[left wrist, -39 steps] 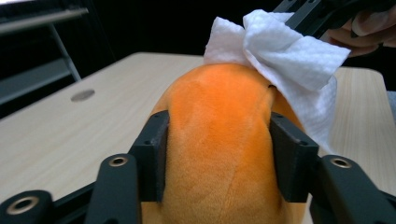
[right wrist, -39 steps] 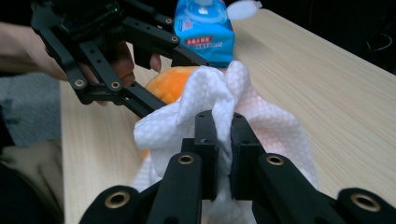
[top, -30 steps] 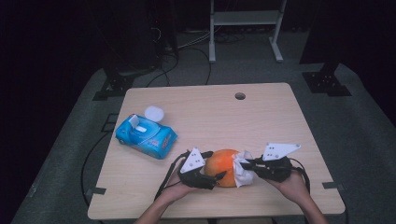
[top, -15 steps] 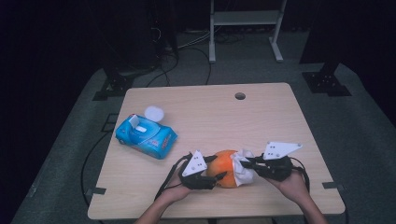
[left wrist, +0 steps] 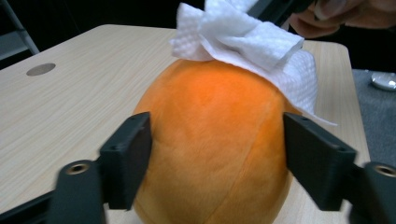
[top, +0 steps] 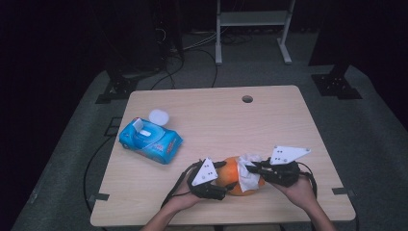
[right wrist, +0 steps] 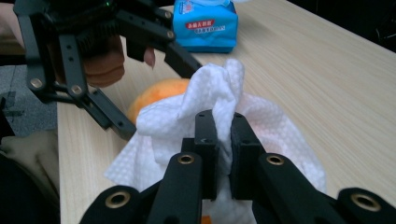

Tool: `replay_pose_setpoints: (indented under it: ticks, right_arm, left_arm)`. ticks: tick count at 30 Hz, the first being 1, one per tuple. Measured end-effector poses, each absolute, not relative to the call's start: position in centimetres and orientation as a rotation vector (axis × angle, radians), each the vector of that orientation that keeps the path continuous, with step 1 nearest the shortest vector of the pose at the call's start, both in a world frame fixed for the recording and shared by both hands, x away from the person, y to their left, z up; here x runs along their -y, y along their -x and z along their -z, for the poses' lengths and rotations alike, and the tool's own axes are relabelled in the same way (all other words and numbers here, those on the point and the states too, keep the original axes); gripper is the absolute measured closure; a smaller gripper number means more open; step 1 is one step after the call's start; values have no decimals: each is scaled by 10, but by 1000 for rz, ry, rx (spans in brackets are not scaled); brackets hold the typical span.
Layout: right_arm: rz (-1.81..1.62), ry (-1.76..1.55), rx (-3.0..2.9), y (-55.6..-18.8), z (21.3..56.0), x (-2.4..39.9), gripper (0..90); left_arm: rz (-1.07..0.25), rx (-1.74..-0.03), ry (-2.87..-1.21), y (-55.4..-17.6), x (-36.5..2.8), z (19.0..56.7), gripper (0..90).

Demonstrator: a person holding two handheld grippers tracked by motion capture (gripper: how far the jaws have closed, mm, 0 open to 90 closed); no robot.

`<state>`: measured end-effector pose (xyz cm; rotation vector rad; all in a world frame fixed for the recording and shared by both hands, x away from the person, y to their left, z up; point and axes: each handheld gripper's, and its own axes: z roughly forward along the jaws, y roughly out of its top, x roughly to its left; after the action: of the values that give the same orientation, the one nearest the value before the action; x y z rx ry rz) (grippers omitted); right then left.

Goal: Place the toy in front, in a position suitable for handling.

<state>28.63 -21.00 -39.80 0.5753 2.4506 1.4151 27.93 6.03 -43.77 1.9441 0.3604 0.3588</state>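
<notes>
The round orange plush ball (top: 234, 174) sat near the front edge of the pale wooden table (top: 216, 120), right between the two hands, and the whole play turned on that. The left gripper (top: 219, 185) came at it from the left, its black jaws straddling the ball's widest part; they had just been opening after a brief squeeze, and in the left gripper view the pads (left wrist: 127, 158) stood at the plush's flanks with the ball between them, touching or a hair off I could not tell, so I called it loosened rather than clamped. The right gripper (top: 251, 168) came in from the opposite side and was clenched tight on a crumpled white paper wipe (right wrist: 212, 109), which draped over the ball's top and right shoulder. The ball's long axis ran roughly across the table, from one gripper to the other, and the right one lay nearer the wipe's working face. My read was that the next rub would sweep over the crown toward the left gripper. Well apart at the left, the blue soft pack of wet wipes (top: 150, 140) lay with its white lid (top: 159, 116) flipped open, a sheet showing at the opening.
</notes>
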Motion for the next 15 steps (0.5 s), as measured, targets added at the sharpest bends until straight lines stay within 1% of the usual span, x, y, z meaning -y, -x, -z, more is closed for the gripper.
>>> replay_pose_setpoints:
  ticks: [1, 2, 4, 5, 6, 8, 9, 11, 13, 15]
  right_arm:
    - [-1415, -582, -2449, -287, 398, 211, 834]
    - [-1409, -583, -2448, -287, 398, 213, 834]
    - [-1398, -597, -2442, -288, 398, 217, 834]
    - [-1404, -606, -2440, -289, 399, 219, 834]
    - [-1406, -616, -2439, -290, 399, 220, 834]
    - [-1385, -624, -2434, -291, 398, 220, 834]
    - [-1379, -624, -2426, -291, 395, 220, 835]
    - [-1389, -603, -2406, -286, 388, 218, 835]
    - [-1429, -555, -2393, -279, 379, 212, 835]
    - [-1394, -500, -2401, -272, 375, 201, 834]
  left_arm:
    - [-358, -368, -1944, -280, -61, 438, 195]
    - [-350, -370, -1946, -281, -62, 439, 173]
    - [-346, -388, -1951, -284, -65, 440, 143]
    - [-328, -400, -1946, -285, -64, 442, 145]
    - [-309, -398, -1942, -287, -64, 443, 188]
    - [-342, -394, -1940, -285, -61, 443, 326]
    - [-356, -393, -1940, -283, -60, 441, 372]
    - [-390, -391, -1930, -279, -57, 435, 422]
    - [-414, -381, -1922, -273, -51, 431, 438]
    - [-436, -359, -1930, -269, -46, 430, 443]
